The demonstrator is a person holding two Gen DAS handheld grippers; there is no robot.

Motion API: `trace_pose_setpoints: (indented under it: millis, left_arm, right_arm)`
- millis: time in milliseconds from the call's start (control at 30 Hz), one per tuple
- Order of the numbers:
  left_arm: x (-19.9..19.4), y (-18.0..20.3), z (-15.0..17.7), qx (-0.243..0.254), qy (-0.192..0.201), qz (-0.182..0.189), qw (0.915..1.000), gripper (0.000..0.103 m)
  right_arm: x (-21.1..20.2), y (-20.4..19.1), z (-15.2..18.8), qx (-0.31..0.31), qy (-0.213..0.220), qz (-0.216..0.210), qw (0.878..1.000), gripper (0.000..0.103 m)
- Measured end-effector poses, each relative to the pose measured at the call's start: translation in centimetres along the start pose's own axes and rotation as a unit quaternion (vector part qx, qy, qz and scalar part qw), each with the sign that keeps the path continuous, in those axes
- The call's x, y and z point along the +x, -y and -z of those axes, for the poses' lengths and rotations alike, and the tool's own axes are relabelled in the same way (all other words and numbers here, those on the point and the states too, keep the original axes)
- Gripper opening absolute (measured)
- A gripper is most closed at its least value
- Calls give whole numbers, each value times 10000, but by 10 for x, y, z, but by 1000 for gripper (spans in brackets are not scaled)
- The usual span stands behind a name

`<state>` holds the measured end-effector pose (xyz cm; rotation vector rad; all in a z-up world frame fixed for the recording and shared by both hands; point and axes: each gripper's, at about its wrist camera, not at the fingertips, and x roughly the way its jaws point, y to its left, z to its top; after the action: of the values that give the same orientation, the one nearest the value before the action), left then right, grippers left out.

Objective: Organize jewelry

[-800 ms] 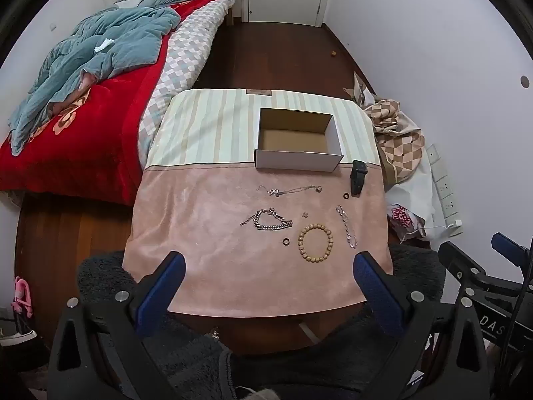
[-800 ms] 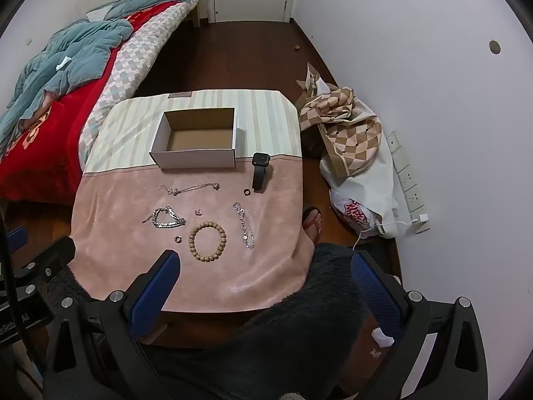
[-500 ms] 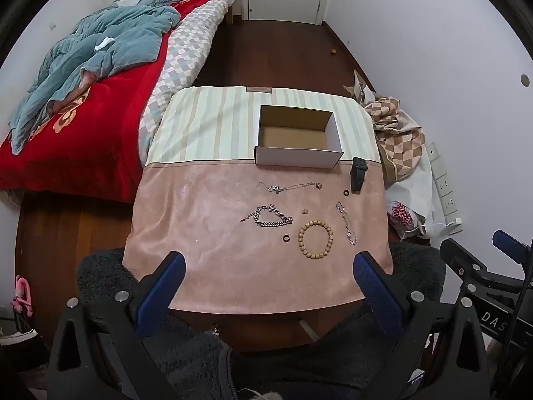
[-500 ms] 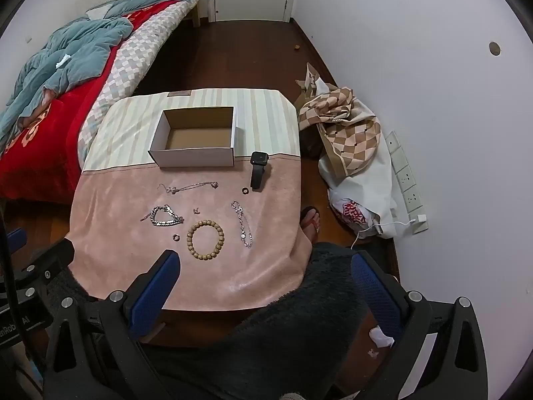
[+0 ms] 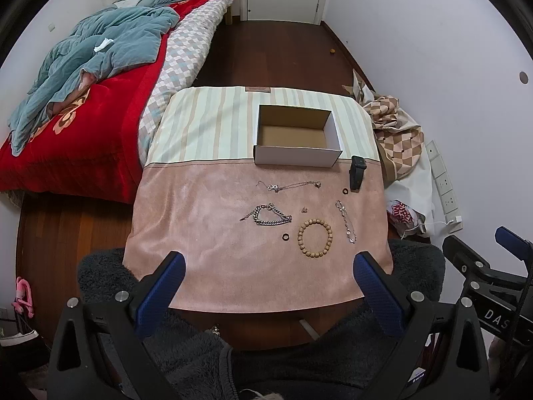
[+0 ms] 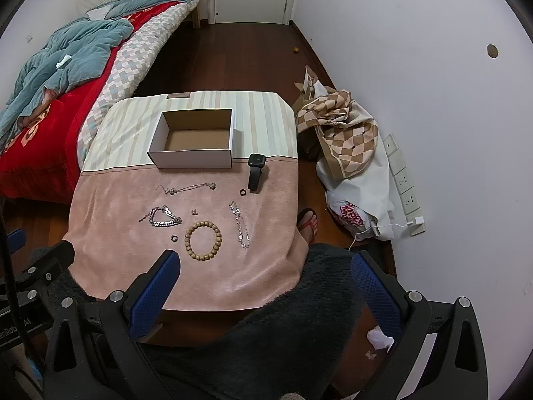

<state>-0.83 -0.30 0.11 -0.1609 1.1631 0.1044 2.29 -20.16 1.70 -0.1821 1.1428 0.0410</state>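
An empty white cardboard box (image 5: 296, 138) (image 6: 195, 143) stands at the back of the cloth-covered table (image 5: 206, 233). In front of it lie a thin necklace (image 5: 288, 186), a silver chain bracelet (image 5: 271, 218), a wooden bead bracelet (image 5: 314, 238) (image 6: 202, 240), a thin silver bracelet (image 5: 346, 221), two small dark rings (image 5: 285, 236) (image 5: 345, 192), a tiny earring (image 5: 303, 209) and a black watch (image 5: 357, 173) (image 6: 256, 170). My left gripper (image 5: 268, 268) is open, high above the table's near edge. My right gripper (image 6: 263, 266) is open, above the near right corner.
A bed (image 5: 83, 100) with a red blanket and teal quilt lies to the left. Checked bags (image 6: 346, 140) and a power strip (image 6: 404, 183) sit against the right wall. A foot in a sandal (image 6: 308, 225) is beside the table. Dark fuzzy clothing (image 6: 283, 333) fills the foreground.
Both grippers have shifted slightly; the table and jewelry sit a little differently in view. Nothing on the table has moved and both grippers stay open.
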Motion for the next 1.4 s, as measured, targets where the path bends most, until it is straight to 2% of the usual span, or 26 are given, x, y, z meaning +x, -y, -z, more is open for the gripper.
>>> trace_pose_setpoints:
  millis: [1400]
  left_arm:
    - [-6, 1, -5, 6, 13, 0, 10000, 103]
  right_arm:
    - [-12, 3, -3, -67, 108, 49, 9999, 103]
